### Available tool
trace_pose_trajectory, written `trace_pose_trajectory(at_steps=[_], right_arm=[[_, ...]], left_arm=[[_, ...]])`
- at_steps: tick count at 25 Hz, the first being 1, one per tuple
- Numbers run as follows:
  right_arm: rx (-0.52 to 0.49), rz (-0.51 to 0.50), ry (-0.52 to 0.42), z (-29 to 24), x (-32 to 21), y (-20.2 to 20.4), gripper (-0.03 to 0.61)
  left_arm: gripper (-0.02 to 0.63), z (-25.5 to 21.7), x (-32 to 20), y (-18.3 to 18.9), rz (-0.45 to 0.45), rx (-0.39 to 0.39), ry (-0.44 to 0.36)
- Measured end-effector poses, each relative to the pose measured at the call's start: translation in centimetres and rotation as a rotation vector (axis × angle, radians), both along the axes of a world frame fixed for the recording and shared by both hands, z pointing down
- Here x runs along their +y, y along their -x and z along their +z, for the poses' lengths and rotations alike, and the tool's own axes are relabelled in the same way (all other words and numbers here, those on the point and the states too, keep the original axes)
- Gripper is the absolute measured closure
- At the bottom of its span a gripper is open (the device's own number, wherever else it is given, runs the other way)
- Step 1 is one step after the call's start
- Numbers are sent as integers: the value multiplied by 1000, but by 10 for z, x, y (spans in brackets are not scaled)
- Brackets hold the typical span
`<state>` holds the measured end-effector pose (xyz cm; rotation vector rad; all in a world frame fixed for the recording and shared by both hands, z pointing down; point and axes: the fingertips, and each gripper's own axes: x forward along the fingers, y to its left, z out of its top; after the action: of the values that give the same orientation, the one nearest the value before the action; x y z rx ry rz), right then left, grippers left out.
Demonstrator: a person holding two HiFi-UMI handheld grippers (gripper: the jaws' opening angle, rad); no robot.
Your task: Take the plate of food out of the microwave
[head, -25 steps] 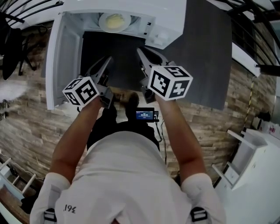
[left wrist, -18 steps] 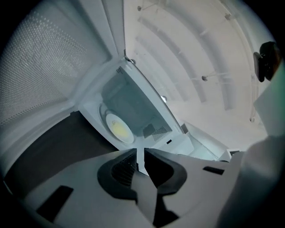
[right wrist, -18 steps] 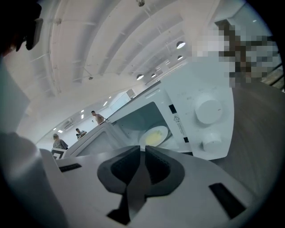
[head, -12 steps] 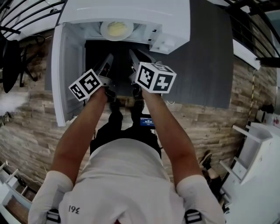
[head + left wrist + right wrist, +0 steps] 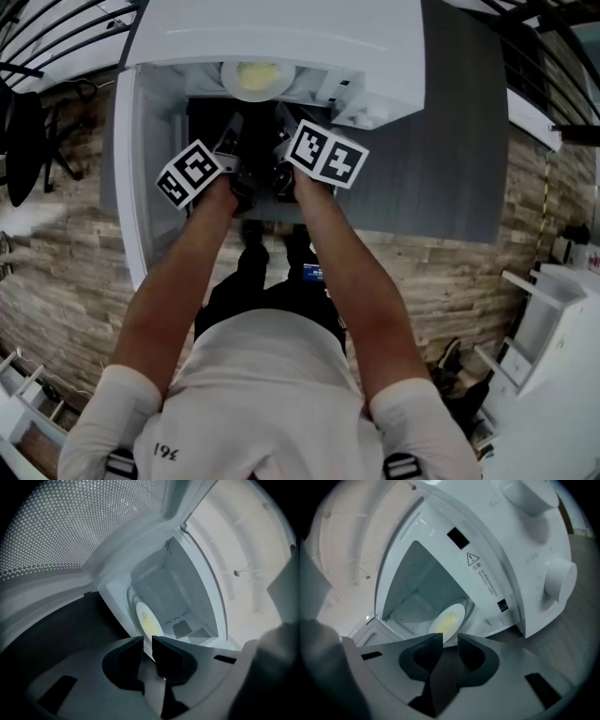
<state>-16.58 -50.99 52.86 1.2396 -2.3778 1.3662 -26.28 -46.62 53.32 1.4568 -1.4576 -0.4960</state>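
Head view is showing a person's two bare forearms reaching toward a white microwave (image 5: 281, 37) that is standing on a dark grey worktop (image 5: 450, 159), with its door (image 5: 141, 178) hanging open at the left. The plate of food (image 5: 255, 79) is sitting inside the cavity, close to the front opening, and is carrying a pale yellow portion at its middle. The left gripper (image 5: 232, 131) and the right gripper (image 5: 281, 127) are being held side by side just in front of the opening, both pointing at the plate and both apart from it. Left gripper view is showing that gripper's fingers (image 5: 131, 651) standing with only a narrow slit between them and nothing in it; the plate is lying beyond the tips on the cavity floor, and the door's perforated screen (image 5: 70, 527) is filling the upper left. Right gripper view is showing its fingers (image 5: 473, 653) parted by a slightly larger but narrow gap, likewise gripping nothing, with the plate beyond them. At the right of that view two round knobs (image 5: 560, 581) are projecting from the control panel, beside a triangular warning label (image 5: 473, 558) on the frame.
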Motion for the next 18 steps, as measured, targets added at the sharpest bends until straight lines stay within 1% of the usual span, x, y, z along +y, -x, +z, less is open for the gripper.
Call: trace_pose_trajectory(at_steps=[3, 6, 12, 15, 18], right_arm=[[-20, 26, 22, 7, -13, 4, 500], [-48, 59, 49, 11, -25, 7, 489], [-67, 83, 88, 19, -39, 16, 489], [-45, 88, 111, 27, -44, 17, 489], [-51, 93, 130, 31, -48, 16, 491]], left_arm=[[577, 4, -12, 7, -7, 15, 0], [512, 8, -21, 13, -6, 45, 5], [505, 16, -35, 16, 8, 99, 4], [505, 18, -45, 17, 36, 95, 11], [505, 24, -50, 24, 49, 66, 34]])
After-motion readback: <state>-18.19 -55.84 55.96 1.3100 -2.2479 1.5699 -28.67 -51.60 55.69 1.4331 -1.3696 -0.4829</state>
